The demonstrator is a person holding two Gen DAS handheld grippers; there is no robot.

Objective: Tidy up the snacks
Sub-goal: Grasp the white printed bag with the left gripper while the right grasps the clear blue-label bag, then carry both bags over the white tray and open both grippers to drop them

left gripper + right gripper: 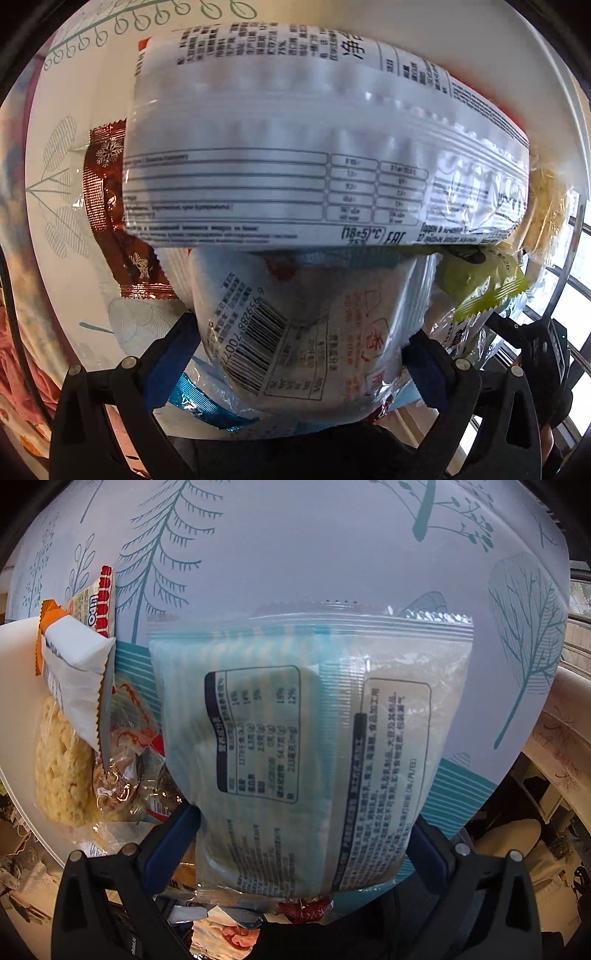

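In the left wrist view my left gripper (301, 332) is shut on a white packet with a barcode (295, 306), its blue pads (173, 350) pressed against both sides. A large white packet with a nutrition table (295, 147) lies across just beyond it. In the right wrist view a translucent blue-white packet (314, 720) lies flat on the tree-patterned tablecloth (332, 554). It sits between the wide-spread fingers of my right gripper (303, 818), which is open with its pads close beside the packet's edges.
A brown snowflake wrapper (107, 192), a green wrapper (480, 280) and a blue wrapper (199, 402) surround the left packets. Left of the right gripper a Lipo pack (92, 602), a white-orange packet (74, 672) and a puffed rice cake (62, 775) pile on a white tray (18, 701).
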